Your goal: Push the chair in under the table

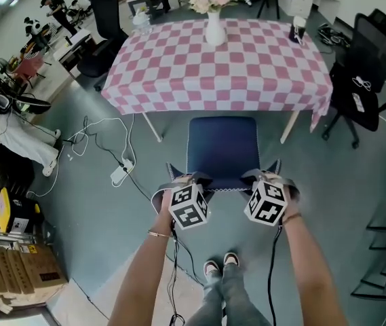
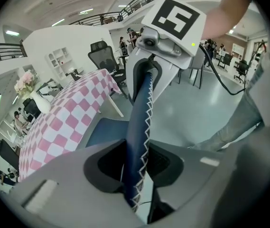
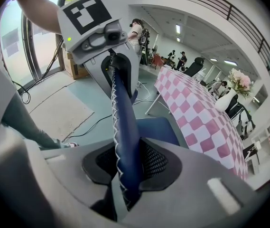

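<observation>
A chair with a dark blue seat stands in front of a table with a pink-and-white checked cloth; the seat's far edge is just under the table's near edge. My left gripper is shut on the left end of the chair's blue backrest, and my right gripper is shut on its right end. In the left gripper view the padded backrest edge runs between the jaws of the left gripper. The right gripper view shows the same for the right gripper on the backrest.
A white vase with flowers and a dark cup stand on the table. A black office chair is to the right. Cables and a power strip lie on the floor at left. Cardboard boxes sit at lower left.
</observation>
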`<state>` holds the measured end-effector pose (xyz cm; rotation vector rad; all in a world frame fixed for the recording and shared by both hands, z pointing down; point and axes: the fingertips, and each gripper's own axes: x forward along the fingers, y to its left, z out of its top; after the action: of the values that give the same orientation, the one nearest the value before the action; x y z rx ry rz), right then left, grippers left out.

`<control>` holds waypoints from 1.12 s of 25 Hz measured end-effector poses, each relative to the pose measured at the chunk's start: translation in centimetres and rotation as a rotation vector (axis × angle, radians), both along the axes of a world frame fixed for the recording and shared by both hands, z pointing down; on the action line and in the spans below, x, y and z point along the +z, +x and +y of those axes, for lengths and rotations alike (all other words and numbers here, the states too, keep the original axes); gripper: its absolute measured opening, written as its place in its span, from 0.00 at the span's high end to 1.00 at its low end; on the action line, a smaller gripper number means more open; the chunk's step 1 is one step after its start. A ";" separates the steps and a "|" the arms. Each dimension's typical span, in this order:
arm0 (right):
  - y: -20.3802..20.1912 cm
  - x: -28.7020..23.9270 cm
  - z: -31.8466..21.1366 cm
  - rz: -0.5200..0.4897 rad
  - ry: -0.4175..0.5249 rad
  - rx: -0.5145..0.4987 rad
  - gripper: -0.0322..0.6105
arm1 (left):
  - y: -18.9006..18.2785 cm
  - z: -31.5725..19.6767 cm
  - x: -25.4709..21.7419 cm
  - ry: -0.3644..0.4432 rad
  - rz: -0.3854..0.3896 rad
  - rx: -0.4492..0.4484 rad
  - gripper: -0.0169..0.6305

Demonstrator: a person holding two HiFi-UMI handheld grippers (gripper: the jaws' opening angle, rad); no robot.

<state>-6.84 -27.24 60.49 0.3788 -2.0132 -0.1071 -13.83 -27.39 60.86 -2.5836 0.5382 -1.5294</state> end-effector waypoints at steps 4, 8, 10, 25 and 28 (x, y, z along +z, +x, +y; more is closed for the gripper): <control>-0.3 0.1 -2.1 0.002 0.003 -0.002 0.79 | -0.3 -2.1 0.0 0.017 0.002 -0.001 0.83; -0.3 0.2 -4.3 0.007 0.013 -0.002 0.79 | -0.3 -4.2 0.0 0.036 0.001 -0.004 0.83; -0.4 0.2 -5.3 0.006 0.014 -0.003 0.79 | -0.4 -5.3 0.0 0.041 0.000 -0.004 0.83; -1.3 0.2 -12.6 0.010 0.024 0.004 0.79 | -1.4 -12.7 -0.1 0.082 -0.003 0.010 0.84; -1.6 0.1 -13.3 0.007 0.016 0.005 0.79 | -1.6 -13.5 -0.1 0.080 -0.002 0.014 0.84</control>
<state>-8.43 -40.51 60.62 0.3934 -2.0056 -0.1208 -15.40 -40.84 60.79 -2.5215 0.5683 -1.4744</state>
